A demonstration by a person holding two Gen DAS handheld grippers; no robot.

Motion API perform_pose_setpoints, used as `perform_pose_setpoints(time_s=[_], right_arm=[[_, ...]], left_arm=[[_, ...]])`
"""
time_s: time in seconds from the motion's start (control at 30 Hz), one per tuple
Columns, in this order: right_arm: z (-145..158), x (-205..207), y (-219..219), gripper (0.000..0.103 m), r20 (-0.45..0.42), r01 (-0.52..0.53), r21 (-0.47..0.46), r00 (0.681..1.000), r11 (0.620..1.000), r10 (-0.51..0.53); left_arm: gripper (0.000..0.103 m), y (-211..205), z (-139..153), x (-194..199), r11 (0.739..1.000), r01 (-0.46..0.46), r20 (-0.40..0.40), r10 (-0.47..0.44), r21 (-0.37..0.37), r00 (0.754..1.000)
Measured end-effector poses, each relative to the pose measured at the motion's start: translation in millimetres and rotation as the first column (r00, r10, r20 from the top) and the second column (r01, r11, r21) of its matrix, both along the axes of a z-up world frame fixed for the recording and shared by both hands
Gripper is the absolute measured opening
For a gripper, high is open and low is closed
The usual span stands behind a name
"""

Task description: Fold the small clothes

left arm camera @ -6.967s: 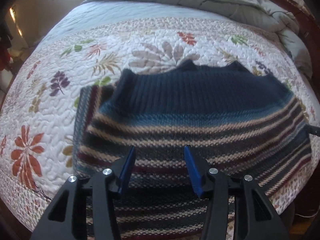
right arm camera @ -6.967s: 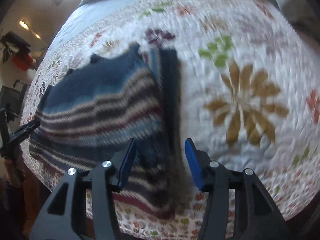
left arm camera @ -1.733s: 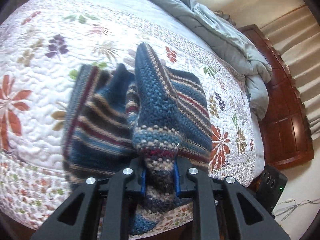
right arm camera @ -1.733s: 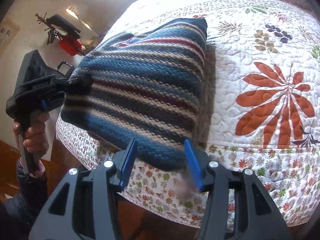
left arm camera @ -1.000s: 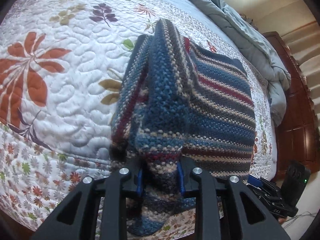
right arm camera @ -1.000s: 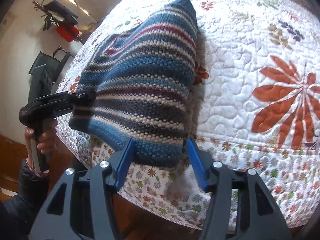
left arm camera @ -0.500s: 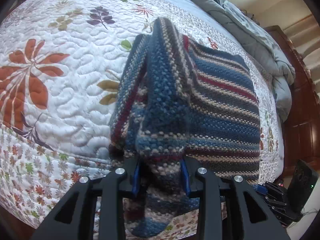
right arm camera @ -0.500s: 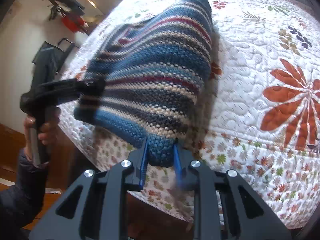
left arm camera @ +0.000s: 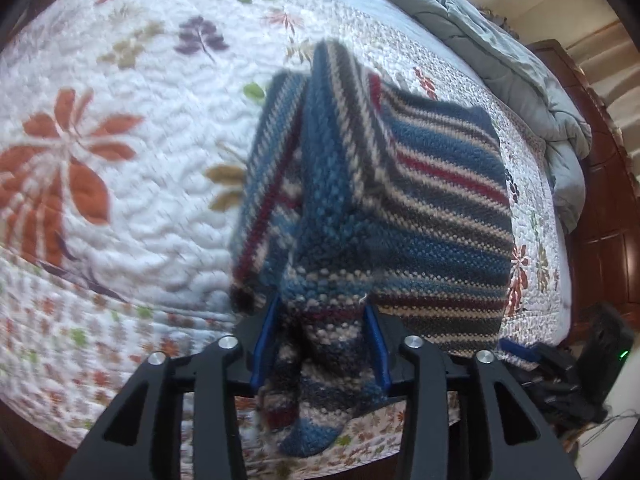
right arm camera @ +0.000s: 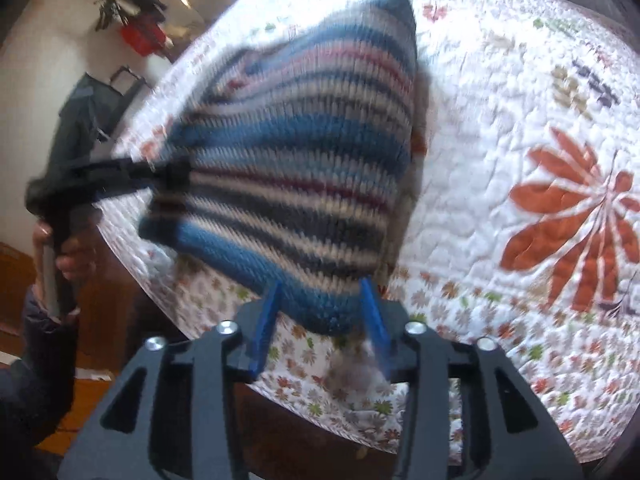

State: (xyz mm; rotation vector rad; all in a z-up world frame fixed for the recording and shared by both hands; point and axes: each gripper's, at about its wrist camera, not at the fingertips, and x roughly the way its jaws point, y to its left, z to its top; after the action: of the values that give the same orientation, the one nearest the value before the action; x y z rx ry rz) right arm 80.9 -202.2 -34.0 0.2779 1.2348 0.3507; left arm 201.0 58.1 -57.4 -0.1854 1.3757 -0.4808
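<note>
L gripper (left arm camera: 320, 344): blue pads either side of a bunched corner of the striped knit sweater (left arm camera: 400, 200), clamped on it; some knit hangs down below the fingers.
R gripper (right arm camera: 322, 320): pads sit wider apart w/ the opposite sweater corner between them; frame is motion-blurred, can't tell if it's gripping or let go.
Sweater: blue/cream/maroon/grey stripes, folded over on itself, lifted at the near edge, far part lying on the bed. In R view it's stretched from R gripper across to L gripper (right arm camera: 160, 172), which pinches the other corner.
L hand (right arm camera: 68, 256): wrapped round the L gripper handle, dark sleeve below it.
Quilt (left arm camera: 120, 160): white, floral print, orange flower near the bed edge; sweater sits close to that edge.
Duvet (left arm camera: 500, 52): grey, bunched at far side of bed, well apart from sweater.
Headboard (left arm camera: 600, 184): dark red wood, beyond duvet.
Bg (R view): red item (right arm camera: 142, 38) on wall, blurred.
</note>
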Motion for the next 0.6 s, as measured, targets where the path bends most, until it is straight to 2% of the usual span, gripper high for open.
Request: perform_pose_setpoints(time_s=[0.03,0.1,0.2,0.3,0.4,0.5,0.57,0.6], right_arm=[[8,4,-5,0.055,0.015,0.009,0.013,1.000,1.000,-0.009],[19,16,-14,0.055,0.035,0.023,0.020,0.999,1.000,-0.023],[28,42,-28,0.056,0.044,0.058,0.016,0.997,0.998,-0.058],[28,84,-41,0.056,0.030,0.086,0.045,0.996,0.995,-0.087],[22,118,-44,0.058,0.010,0.102,0.060,0.995,0.993,-0.102],[9,152,-47,0.058,-0.027,0.123,0.072,0.992,0.990,-0.121],[2,165,-47,0.058,-0.037,0.128,0.070,0.991,0.989,-0.125],[-1,170,-46,0.058,-0.042,0.130,0.070,0.991,0.989,-0.127]], left_arm=[[0.048,1,5,3,1.000,-0.004,0.022,0.004,0.017,1.000],[0.051,2,11,11,0.999,-0.005,0.042,0.003,0.042,0.999],[0.050,-1,20,32,0.999,-0.042,0.059,0.041,0.027,0.997],[0.050,-16,23,55,0.999,-0.032,0.076,0.029,0.037,0.997],[0.050,-36,12,91,0.998,-0.036,0.047,0.033,0.057,0.998],[0.050,-45,1,109,0.999,-0.033,0.013,0.033,0.041,0.999],[0.048,-50,-2,113,0.999,-0.028,0.010,0.028,0.027,1.000],[0.032,-52,-5,115,0.999,-0.024,0.005,0.024,0.023,1.000]])
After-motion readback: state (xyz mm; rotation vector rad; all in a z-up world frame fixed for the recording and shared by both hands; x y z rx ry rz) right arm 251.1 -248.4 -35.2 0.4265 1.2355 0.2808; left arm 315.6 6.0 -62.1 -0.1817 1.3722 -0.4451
